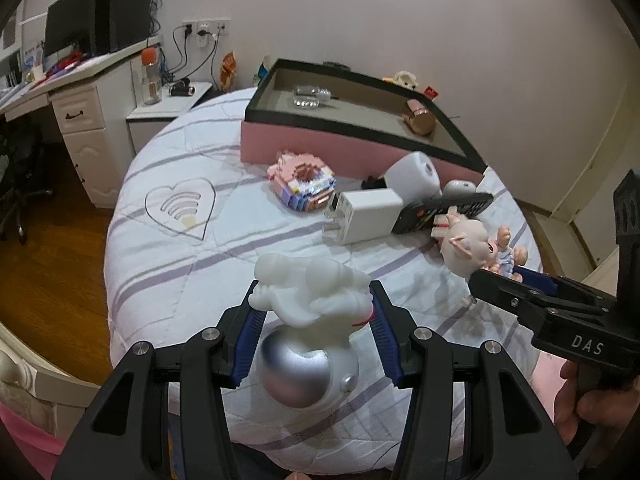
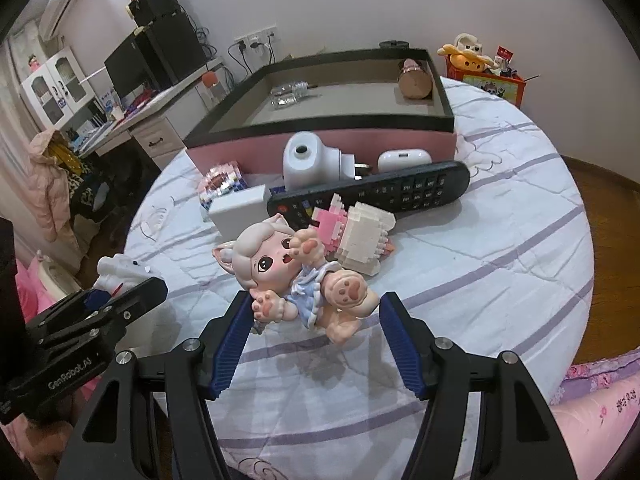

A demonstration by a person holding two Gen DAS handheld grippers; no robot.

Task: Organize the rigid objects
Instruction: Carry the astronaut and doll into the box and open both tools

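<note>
a bottle [image 2: 289, 94] and a cup [image 2: 415, 80] are already laid in the box [image 2: 320, 128]. the astronaut [image 1: 310, 334] is pinched in the left gripper [image 1: 316, 320]; the doll [image 2: 296, 280] is bracketed, ungripped, by the wide-open right gripper [image 2: 316, 332]. the remote [image 2: 372, 192], chargers and block toys are left on the bed [image 2: 500, 260].

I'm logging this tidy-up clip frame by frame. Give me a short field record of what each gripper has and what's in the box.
left gripper: shut on the astronaut figure
right gripper: open around the cat-eared doll, pads not clearly touching it
doll position: lying on the bedspread
box: pink-sided, black rim, open top
box contents: clear bottle, rose-gold cylinder
outside the box: remote, white charger, earbud case
</note>
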